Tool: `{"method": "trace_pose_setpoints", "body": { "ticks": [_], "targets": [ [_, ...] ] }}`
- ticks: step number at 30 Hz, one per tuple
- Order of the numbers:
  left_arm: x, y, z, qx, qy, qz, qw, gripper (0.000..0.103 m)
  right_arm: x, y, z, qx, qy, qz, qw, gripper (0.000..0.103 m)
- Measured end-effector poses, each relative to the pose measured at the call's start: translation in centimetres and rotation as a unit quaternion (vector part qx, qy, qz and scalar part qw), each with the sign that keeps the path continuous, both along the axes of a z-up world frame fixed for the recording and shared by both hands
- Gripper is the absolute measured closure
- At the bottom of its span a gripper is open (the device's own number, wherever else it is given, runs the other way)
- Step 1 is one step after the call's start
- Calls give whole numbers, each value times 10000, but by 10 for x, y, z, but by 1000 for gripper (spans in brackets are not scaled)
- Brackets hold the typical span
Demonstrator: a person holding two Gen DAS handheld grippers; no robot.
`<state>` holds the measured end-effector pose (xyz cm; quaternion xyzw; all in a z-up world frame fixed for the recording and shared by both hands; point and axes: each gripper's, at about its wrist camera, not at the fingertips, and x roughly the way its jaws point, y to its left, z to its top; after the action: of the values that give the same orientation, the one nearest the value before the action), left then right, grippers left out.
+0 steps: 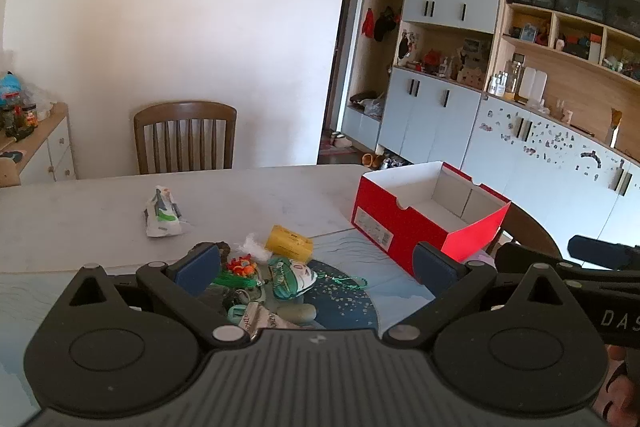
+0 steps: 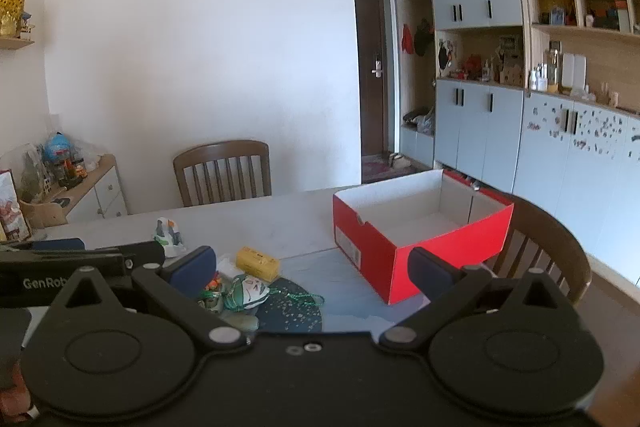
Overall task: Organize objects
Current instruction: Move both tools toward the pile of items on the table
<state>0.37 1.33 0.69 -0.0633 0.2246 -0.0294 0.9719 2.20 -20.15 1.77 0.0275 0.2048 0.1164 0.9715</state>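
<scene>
— Where was the stuff to sort?

— Heaped on the bench (image 1: 100, 211): a yellow box (image 1: 289, 241), a green-and-white pouch (image 1: 291, 277), with a white packet (image 1: 163, 213) lying apart. The red box (image 1: 404, 223) stood open to the right.

— And the grippers?

— The left gripper (image 1: 316, 263) and right gripper (image 2: 312, 267) hovered above, fingers spread wide, holding nothing.

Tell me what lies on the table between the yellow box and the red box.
Nothing: in both views only bare table shows between the yellow box and the red box.
</scene>
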Motion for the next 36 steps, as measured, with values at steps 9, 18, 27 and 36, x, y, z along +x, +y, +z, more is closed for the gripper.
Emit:
{"method": "trace_pose_setpoints", "body": {
  "ticks": [9,18,27,36],
  "targets": [
    [15,-8,-8,-1,132,197,9997,0,22,-12,-5,186,226,372,9989,1],
    [45,-11,-27,26,481,753,9960,0,64,-17,-19,167,537,935,9940,2],
    [74,-16,-69,117,1198,1228,9851,0,114,-16,-48,30,1045,1649,9807,5],
    [94,-15,-114,194,1730,1463,9738,1,159,6,-83,-481,1547,2372,9579,12]
  ]
}}
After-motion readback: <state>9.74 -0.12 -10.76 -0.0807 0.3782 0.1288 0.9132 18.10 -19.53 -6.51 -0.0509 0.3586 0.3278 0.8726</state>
